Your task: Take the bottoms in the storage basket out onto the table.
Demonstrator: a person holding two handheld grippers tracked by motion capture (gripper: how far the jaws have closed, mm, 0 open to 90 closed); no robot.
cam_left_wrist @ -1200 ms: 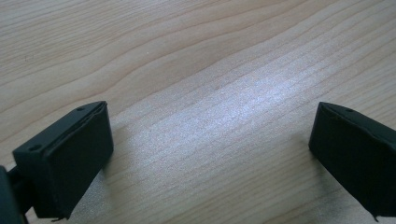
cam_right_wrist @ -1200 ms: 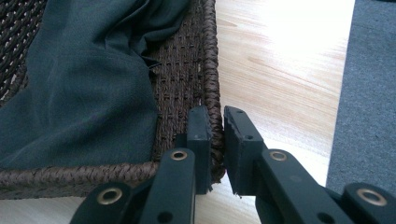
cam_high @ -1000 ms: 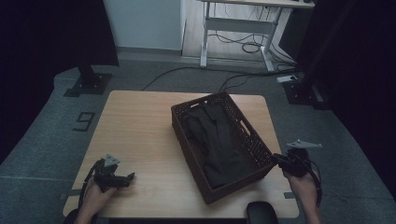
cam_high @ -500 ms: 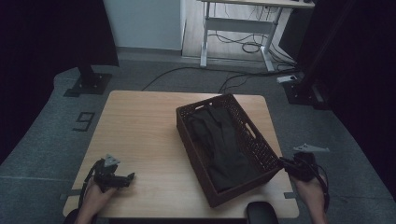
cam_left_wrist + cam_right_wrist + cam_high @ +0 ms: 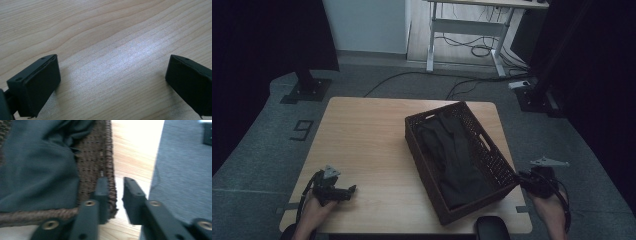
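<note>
A dark brown woven basket (image 5: 492, 165), rectangular with perforated walls and a slot handle in its long side, sits at an angle on the right half of the pale wood-grain surface (image 5: 367, 140), its near right corner reaching the surface's edge; inside it lies a crumpled dark cloth (image 5: 457, 160), soft and matte, folded in loose ridges along the basket's length; in the right gripper view the cloth (image 5: 37, 165) fills the basket's interior, while the basket's wall (image 5: 92, 152) shows a tight weave with small holes and a thick braided rim; the right tongs (image 5: 116, 200), blocky black bars with brass-coloured screws, sit at that corner of the basket, one bar inside the wall and the other outside it, and they have just been opening, so a gap shows beside the rim and the pads no longer press on it; in the high view the right tongs (image 5: 524, 181) rest just off the surface's right edge, over grey carpet; the left tongs (image 5: 343, 190) lie low at the near left of the surface, well apart from the basket; seen up close, the left tongs (image 5: 112, 82) stand wide apart, their flat rubbery black pads over bare streaked wood grain with nothing between them.
</note>
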